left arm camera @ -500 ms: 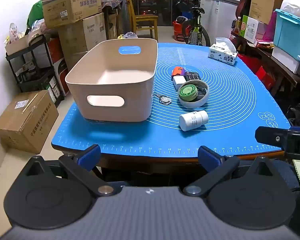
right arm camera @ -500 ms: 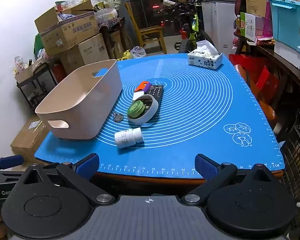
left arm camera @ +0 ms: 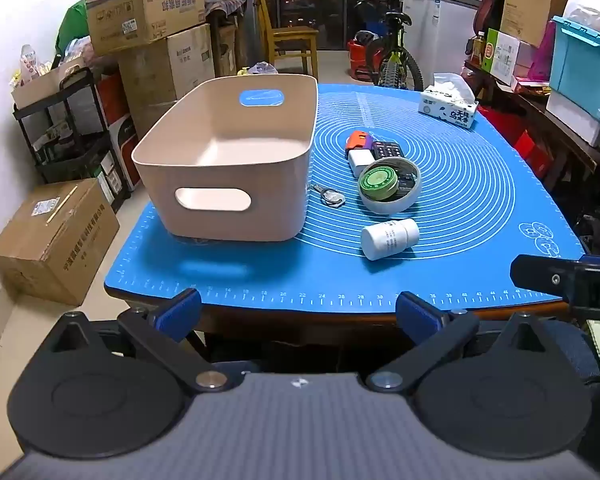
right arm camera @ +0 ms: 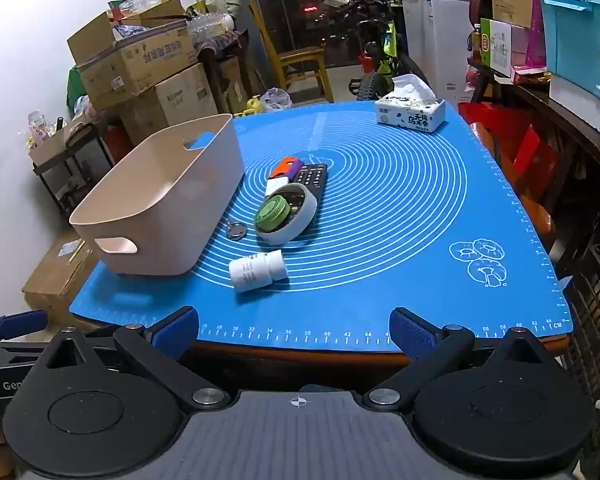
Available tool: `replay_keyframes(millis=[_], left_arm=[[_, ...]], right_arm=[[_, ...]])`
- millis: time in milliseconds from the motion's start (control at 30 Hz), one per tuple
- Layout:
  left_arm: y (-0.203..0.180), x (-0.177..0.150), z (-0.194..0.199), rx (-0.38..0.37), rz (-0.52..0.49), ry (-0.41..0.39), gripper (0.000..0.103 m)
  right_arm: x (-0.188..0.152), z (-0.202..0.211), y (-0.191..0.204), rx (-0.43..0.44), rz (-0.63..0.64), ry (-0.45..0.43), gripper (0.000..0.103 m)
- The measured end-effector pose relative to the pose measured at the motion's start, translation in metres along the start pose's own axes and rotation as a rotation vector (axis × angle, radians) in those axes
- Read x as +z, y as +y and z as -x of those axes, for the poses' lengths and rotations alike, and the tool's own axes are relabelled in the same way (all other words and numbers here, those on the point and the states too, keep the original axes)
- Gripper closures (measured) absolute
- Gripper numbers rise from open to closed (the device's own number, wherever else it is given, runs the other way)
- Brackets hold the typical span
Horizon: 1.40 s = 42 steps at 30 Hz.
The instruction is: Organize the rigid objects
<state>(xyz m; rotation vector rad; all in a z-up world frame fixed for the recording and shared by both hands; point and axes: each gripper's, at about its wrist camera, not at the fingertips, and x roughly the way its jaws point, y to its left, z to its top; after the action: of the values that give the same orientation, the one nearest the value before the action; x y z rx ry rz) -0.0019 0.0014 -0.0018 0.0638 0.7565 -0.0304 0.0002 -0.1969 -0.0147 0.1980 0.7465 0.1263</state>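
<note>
We're at the start: both the left gripper and right gripper hang spread wide, holding nothing. Ahead of our right fingers lies the white bottle, the beige bin forward-left. Next, we judge, reach and pinch that bottle.

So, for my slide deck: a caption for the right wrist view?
Open right gripper faces empty beige bin, bowl and white bottle on blue mat.

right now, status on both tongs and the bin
Left tongs open, empty, short of the table. Right tongs the same. Beige bin empty; white bottle lying nearest. Nothing blocking.
</note>
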Motion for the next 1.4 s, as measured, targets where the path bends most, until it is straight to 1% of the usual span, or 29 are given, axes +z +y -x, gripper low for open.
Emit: replay_keyframes(millis=[133, 800, 1400], left_arm=[[-0.0016, 0.0017, -0.0004, 0.007, 0.002, 0.001, 0.001], [-0.0032, 0.0032, -0.0002, 0.012, -0.009, -0.016, 0.001], [-0.0041, 0.0031, -0.0003, 0.009, -0.012, -0.013, 0.001]], right_arm=[[0.0046, 0.0034, -0.0039, -0.002, 0.010, 0.002, 0.002], [0.0047, 0.0044, -0.0058, -0.001, 0.004, -0.002, 0.002], [0.0043, 0.0045, -0.0065, 0.000, 0.004, -0.002, 0.002]])
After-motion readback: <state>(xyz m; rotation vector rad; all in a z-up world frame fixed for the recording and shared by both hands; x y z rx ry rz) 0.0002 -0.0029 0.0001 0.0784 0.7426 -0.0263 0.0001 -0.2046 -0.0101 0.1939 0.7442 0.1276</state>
